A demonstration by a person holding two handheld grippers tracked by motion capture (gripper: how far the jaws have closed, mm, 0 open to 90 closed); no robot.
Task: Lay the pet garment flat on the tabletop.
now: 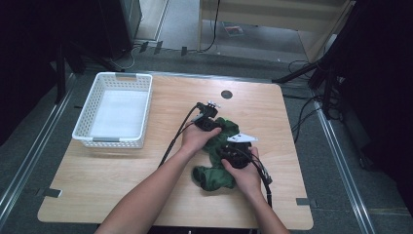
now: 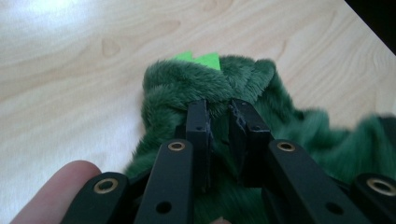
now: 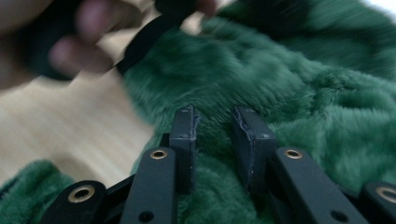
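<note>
The left claw [image 2: 218, 109] stands narrowly parted with a fold of the dark green, fuzzy plush cloth [image 2: 210, 88] bunched between its black pads, which look pressed into the pile. The right claw [image 3: 217, 119] is a little wider; fur rises into the gap, but whether its pads bite the cloth or merely straddle it I cannot tell, and its view is blurred. From the high view, the left claw [image 1: 210, 118] works the far end of the cloth [image 1: 217, 161] and the right claw [image 1: 235, 155] sits over its middle, each in a bare hand.

The cloth lies crumpled right of the desk's centre, nearer the near edge than the far one. Its long axis runs roughly from the near edge toward the far edge, slanting slightly to the right as it goes away; the near end curls into a rounded lump. A bright green tag [image 2: 198, 59] peeks out at the far end.

Risks, as I judge them: the thick pile may let a shallow pinch slide off, and two claws pulling on a bunched fold could drag the whole cloth across the pale wooden desk [image 1: 272, 122] instead of spreading it. The white plastic lattice basket [image 1: 117, 109] stands at the far left corner, well apart.
</note>
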